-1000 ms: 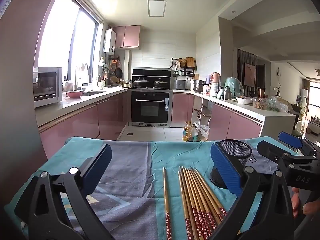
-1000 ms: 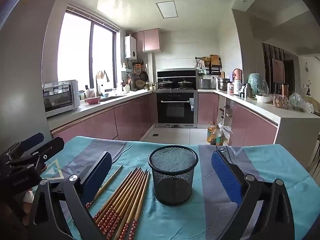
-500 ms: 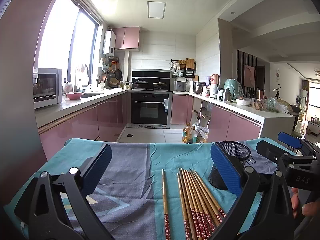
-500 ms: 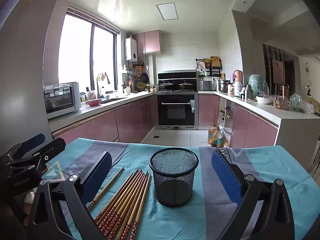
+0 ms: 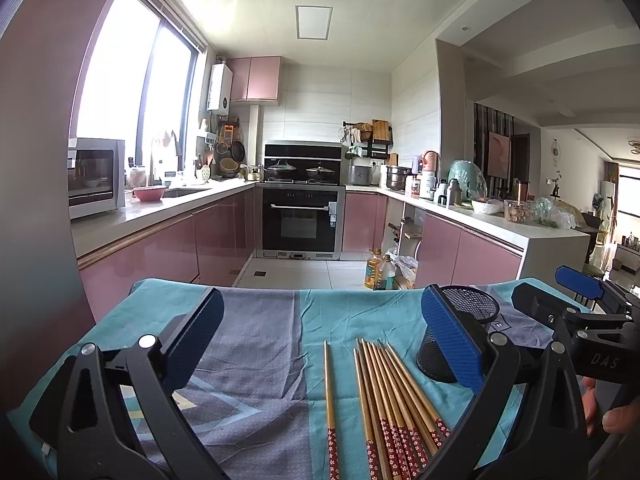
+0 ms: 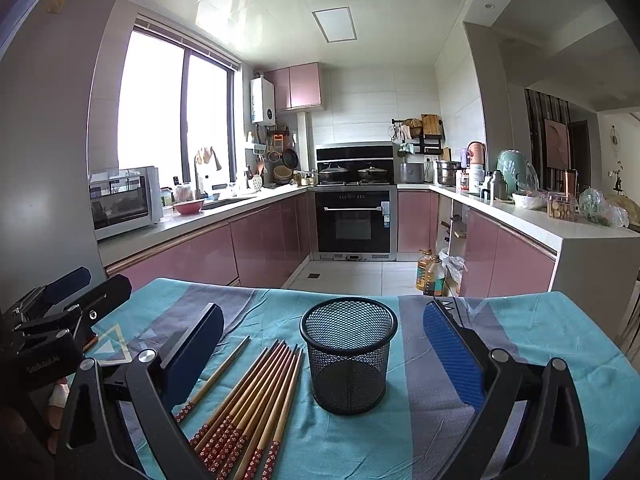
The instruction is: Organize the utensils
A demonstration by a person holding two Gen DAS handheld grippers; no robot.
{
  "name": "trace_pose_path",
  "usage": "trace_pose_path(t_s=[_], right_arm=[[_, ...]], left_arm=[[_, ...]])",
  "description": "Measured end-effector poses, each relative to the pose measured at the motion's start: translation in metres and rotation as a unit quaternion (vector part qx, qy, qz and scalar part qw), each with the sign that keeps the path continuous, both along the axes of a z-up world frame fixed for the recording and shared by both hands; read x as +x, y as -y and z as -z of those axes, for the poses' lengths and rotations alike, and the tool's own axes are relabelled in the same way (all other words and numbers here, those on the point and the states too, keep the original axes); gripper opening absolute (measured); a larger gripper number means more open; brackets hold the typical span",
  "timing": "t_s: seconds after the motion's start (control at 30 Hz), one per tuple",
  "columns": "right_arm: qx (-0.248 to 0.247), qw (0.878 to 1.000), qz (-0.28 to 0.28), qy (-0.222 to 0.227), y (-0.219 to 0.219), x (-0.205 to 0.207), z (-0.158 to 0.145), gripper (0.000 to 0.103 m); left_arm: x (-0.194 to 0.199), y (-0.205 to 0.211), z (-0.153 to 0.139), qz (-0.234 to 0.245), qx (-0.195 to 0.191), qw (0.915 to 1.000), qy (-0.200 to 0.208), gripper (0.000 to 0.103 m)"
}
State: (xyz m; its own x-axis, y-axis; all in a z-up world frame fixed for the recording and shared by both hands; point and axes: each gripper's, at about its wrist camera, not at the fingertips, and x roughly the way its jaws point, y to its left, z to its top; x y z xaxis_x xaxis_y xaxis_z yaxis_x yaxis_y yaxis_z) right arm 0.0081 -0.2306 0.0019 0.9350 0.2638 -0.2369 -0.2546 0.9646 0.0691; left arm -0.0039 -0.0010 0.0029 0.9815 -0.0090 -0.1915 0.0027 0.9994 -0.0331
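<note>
Several wooden chopsticks (image 5: 390, 400) with red flowered ends lie side by side on the cloth-covered table (image 5: 256, 344); one chopstick (image 5: 330, 400) lies apart to their left. A black mesh cup (image 6: 348, 354) stands upright and empty to their right, partly hidden behind a pad in the left wrist view (image 5: 476, 308). My left gripper (image 5: 320, 344) is open and empty, held above the chopsticks. My right gripper (image 6: 324, 344) is open and empty, with the cup between its pads. The chopsticks also show in the right wrist view (image 6: 256, 400).
The table's far edge drops to a tiled kitchen floor with oil bottles (image 6: 430, 274). Pink cabinets, an oven (image 6: 354, 224) and counters stand beyond. The other gripper shows at each view's side (image 5: 580, 320).
Both views have tilted up slightly, so the table, chopsticks and cup sit a little lower in frame. Nothing on the table has moved.
</note>
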Motion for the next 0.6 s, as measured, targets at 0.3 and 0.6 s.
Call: trace_pose_path(t_s=[0.3, 0.6], right_arm=[[0.0, 1.0, -0.001, -0.002, 0.0018, -0.0001, 0.0028, 0.097], [0.003, 1.0, -0.002, -0.002, 0.0035, 0.0015, 0.0043, 0.097]], left_arm=[[0.0002, -0.0001, 0.0, -0.001, 0.0, 1.0, 0.0, 0.097], [-0.0011, -0.0004, 0.0003, -0.001, -0.001, 1.0, 0.001, 0.097]])
